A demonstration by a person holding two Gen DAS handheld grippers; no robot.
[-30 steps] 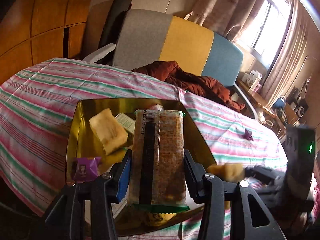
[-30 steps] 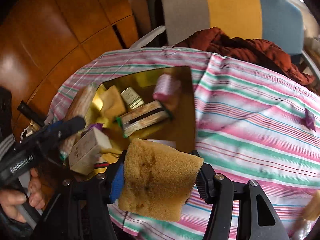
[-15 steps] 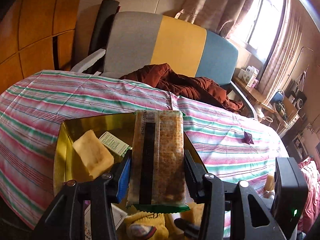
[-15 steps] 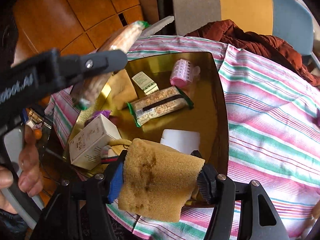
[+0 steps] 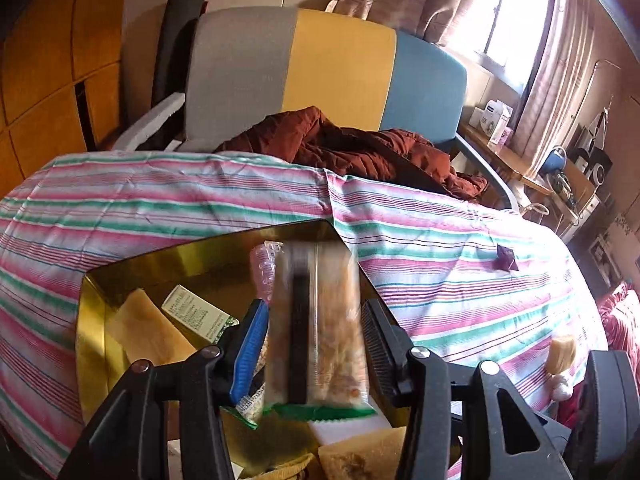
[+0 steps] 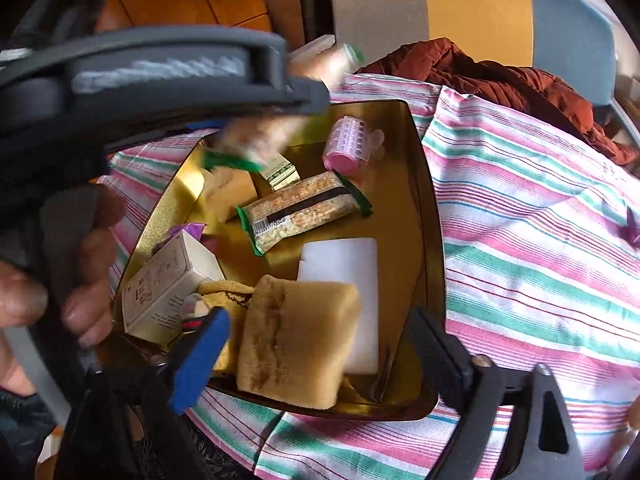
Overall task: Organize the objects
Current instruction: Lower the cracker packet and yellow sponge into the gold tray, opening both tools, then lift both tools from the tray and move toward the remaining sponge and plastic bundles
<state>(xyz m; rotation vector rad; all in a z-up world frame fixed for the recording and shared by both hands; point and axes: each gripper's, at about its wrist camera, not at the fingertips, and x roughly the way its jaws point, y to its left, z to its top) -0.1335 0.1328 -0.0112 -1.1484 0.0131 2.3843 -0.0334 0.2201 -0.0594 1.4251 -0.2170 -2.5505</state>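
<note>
A gold tray [image 6: 432,200] lies on the striped bedspread. My right gripper [image 6: 320,344] hangs over its near end, jaws opening wide. The tan sponge [image 6: 296,340] lies in the tray between the pads, touching neither. My left gripper [image 5: 314,308] hovers over the tray [image 5: 96,320], jaws opening. The cracker packet [image 5: 316,328] between them is blurred and slipping down, free of the pads. In the right wrist view, that packet [image 6: 256,140] hangs above the tray's far left corner, under a dark finger [image 6: 200,64] of the left gripper.
In the tray lie a second cracker packet [image 6: 304,208], a pink roller [image 6: 352,144], a white block [image 6: 344,280], a white box [image 6: 168,284] and a yellow sponge [image 6: 228,192]. A purple wrapper [image 5: 506,260] sits on the bedspread. A rust jacket [image 5: 360,152] lies behind it.
The right jaws have spread and let the tan sponge drop into the tray's near end. The left gripper carried its cracker packet over the tray, and the packet now slides out blurred.
</note>
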